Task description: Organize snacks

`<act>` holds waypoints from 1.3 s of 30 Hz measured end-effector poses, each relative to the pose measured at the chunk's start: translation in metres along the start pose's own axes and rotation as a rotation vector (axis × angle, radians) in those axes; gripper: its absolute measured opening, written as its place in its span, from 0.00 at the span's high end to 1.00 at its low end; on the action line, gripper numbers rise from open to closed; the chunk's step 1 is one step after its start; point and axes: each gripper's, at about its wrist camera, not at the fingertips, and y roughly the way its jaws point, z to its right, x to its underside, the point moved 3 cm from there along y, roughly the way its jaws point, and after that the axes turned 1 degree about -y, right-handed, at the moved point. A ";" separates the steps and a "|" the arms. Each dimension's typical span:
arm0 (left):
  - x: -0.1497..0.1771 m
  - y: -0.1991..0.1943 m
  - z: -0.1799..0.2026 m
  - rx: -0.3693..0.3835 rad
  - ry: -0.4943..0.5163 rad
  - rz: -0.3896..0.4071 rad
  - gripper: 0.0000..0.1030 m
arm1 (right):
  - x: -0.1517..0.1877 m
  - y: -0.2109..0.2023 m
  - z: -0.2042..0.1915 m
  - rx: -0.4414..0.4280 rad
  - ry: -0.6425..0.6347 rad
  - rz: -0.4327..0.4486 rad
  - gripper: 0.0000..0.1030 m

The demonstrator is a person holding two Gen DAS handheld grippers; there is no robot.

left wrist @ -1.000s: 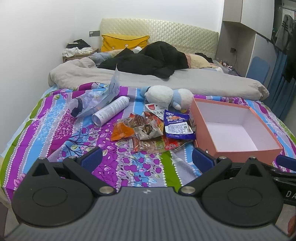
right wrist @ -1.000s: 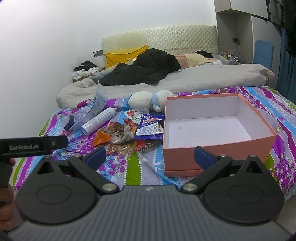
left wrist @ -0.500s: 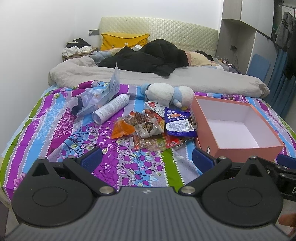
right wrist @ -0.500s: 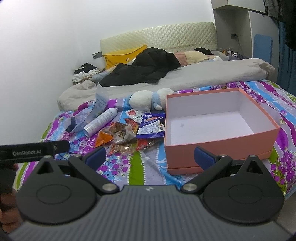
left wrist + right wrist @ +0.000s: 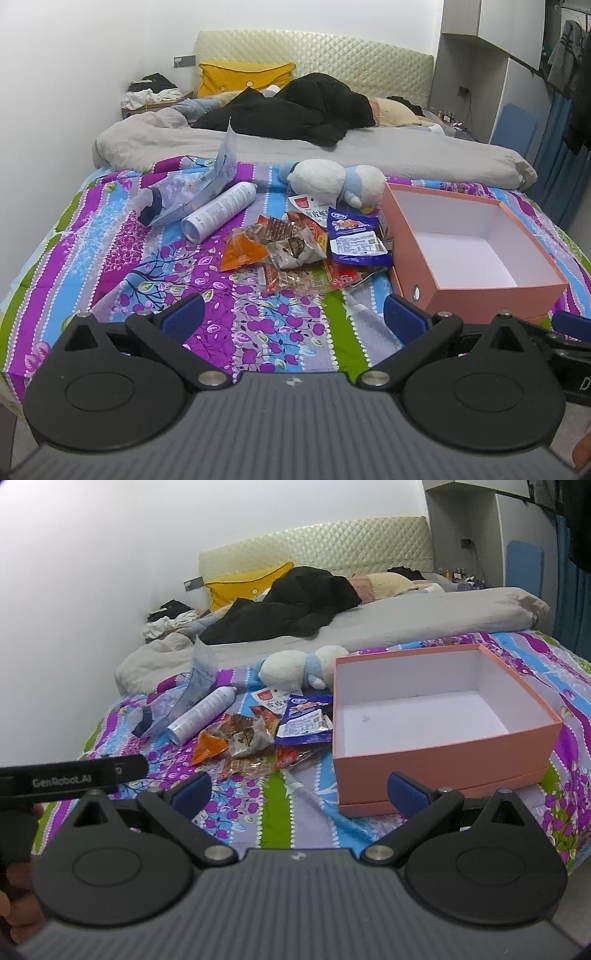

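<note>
Snack packets (image 5: 306, 251) lie heaped on the bed (image 5: 110, 258), just beside the empty pink box (image 5: 476, 258), which stands open-topped, presumably to receive them. Left gripper (image 5: 293, 314) and right gripper (image 5: 299, 792) hover short of the heap, fingers spread and holding nothing, ready for a first pick.

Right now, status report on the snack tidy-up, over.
Left gripper and right gripper open, empty. Snack pile loose on bedspread, pink box empty. White spray can beside pile.
</note>
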 end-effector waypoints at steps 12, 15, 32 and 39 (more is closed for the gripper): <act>0.006 0.005 -0.006 0.003 -0.008 -0.008 0.00 | 0.006 0.000 0.002 0.028 0.012 -0.007 0.00; 0.007 0.006 -0.008 0.000 -0.014 -0.010 0.00 | 0.007 -0.001 0.002 0.024 0.014 -0.009 0.00; 0.014 0.014 -0.014 0.004 -0.011 -0.038 0.00 | 0.016 0.005 -0.003 0.036 -0.005 0.004 0.00; 0.016 0.022 -0.017 0.005 -0.015 -0.050 0.00 | 0.017 0.007 -0.003 0.028 0.000 0.007 0.00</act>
